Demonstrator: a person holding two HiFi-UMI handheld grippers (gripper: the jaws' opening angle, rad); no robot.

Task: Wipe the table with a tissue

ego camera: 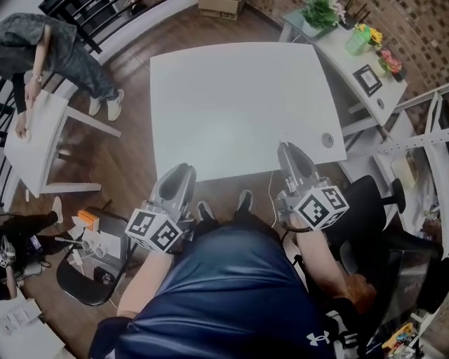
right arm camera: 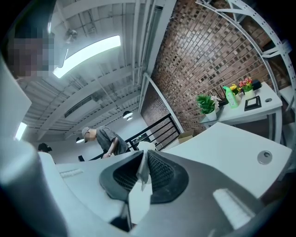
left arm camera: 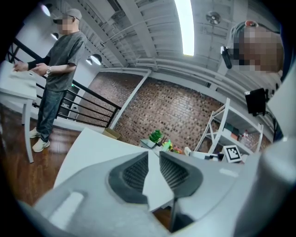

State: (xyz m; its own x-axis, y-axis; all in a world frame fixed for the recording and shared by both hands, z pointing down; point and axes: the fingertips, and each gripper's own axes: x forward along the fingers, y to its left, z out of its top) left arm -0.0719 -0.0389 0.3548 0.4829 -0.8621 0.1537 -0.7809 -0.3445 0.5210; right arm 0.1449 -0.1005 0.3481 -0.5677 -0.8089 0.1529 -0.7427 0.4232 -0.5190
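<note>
A person (ego camera: 63,52) bends over a smaller table (ego camera: 38,133) far left of my white desk (ego camera: 238,105). A side desk (ego camera: 354,66) with a potted plant (ego camera: 319,12) stands at far right, and a black chair (ego camera: 368,203) is by my right arm. A round grommet (ego camera: 327,139) sits near the right tool (ego camera: 286,148) at the desk's near edge. Only that tool's own view shows its jaws clamped on a thin white tissue (right arm camera: 144,172). The left tool (ego camera: 182,170) has its jaws slightly apart, with desk surface showing between them.

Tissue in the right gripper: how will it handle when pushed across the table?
Probably floppy: the tissue hangs crumpled, pinched in the right gripper. Likely very light, being a thin scrap. It may bunch up rather than slide flat on the smooth table.
</note>
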